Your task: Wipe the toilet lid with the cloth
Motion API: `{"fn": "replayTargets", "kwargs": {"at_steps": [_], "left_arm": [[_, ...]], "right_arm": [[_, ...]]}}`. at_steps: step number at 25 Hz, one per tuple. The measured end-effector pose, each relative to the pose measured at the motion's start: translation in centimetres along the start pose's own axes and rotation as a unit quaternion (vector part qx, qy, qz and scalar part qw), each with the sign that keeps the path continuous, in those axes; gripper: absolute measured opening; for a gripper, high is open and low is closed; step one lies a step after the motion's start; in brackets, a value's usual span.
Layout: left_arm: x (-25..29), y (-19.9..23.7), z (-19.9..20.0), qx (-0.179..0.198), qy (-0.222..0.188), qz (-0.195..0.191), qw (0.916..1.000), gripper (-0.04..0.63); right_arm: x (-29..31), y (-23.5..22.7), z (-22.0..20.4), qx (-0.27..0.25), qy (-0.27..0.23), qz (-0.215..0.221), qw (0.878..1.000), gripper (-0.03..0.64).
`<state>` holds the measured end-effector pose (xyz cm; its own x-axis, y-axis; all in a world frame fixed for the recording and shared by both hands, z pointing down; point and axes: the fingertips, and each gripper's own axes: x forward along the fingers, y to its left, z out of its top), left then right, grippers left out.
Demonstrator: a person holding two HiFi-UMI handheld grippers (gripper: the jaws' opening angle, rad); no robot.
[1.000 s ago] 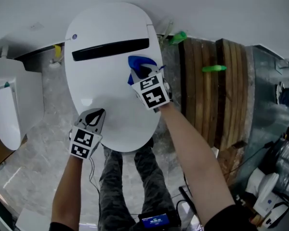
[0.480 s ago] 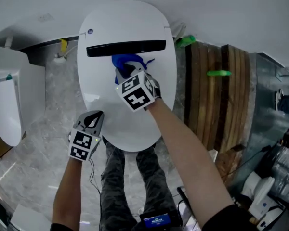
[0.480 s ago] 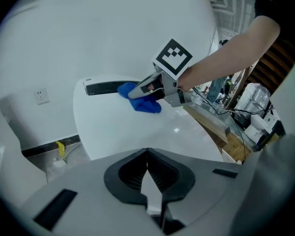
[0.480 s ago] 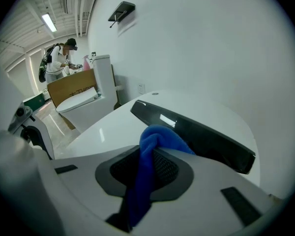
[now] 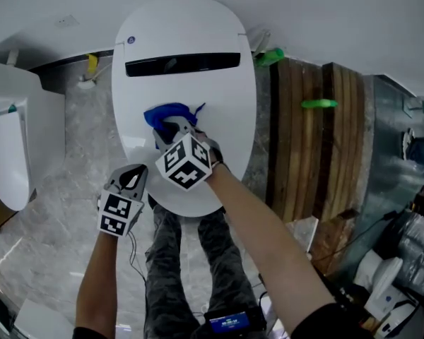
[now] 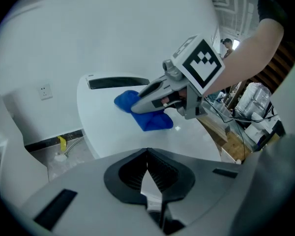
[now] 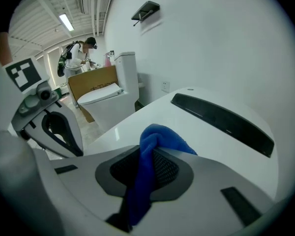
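**Right gripper holds the cloth on the lid; left gripper shut and empty**

The right gripper [image 7: 143, 167] has its jaws clamped on the blue cloth [image 7: 155, 137]. A strip of cloth runs down between the ribbed pads, and the bunched rest sticks out past the tips. In the head view this gripper [image 5: 169, 129] points away from the person over the middle of the toilet lid [image 5: 198, 30]. The cloth [image 5: 166, 113] lies crumpled on the white surface just ahead of the tips, below the dark bar [image 5: 182, 63] that crosses the lid. The left gripper view shows the same cloth [image 6: 150, 121] pressed flat against the lid [image 6: 101, 127] under the right gripper's nose.

The left gripper [image 6: 148, 177] has its jaws together with nothing between them. It sits at the lid's near left edge [image 5: 133, 178], well apart from the cloth.

Beyond the lid, a second white toilet [image 5: 7, 154] stands at the left on the marbled floor [image 5: 71, 189]. Wooden slats [image 5: 318, 133] stand at the right. The person's patterned trousers [image 5: 173, 267] show below the lid.
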<state>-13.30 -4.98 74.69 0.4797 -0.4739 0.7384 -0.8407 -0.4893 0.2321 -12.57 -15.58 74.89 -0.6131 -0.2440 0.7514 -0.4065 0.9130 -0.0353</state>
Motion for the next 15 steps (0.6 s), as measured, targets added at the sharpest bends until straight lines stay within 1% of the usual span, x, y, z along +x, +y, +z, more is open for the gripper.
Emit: {"fn": "replayTargets", "kwargs": {"at_steps": [4, 9, 15], "left_arm": [[0.0, -1.2, -0.4, -0.005, 0.001, 0.003, 1.0, 0.011], [0.1, -3.7, -1.2, -0.003, 0.008, 0.0, 1.0, 0.011], [0.5, -6.6, -1.9, 0.002, 0.018, -0.003, 0.9998, 0.011]], "right_arm": [[-1.3, 2.9, -2.3, 0.006, -0.001, 0.011, 1.0, 0.057], [-3.4, 6.1, -6.1, 0.02, 0.004, 0.032, 0.999, 0.057], [-6.0, 8.4, -10.3, 0.046, 0.01, 0.049, 0.998, 0.057]]}}
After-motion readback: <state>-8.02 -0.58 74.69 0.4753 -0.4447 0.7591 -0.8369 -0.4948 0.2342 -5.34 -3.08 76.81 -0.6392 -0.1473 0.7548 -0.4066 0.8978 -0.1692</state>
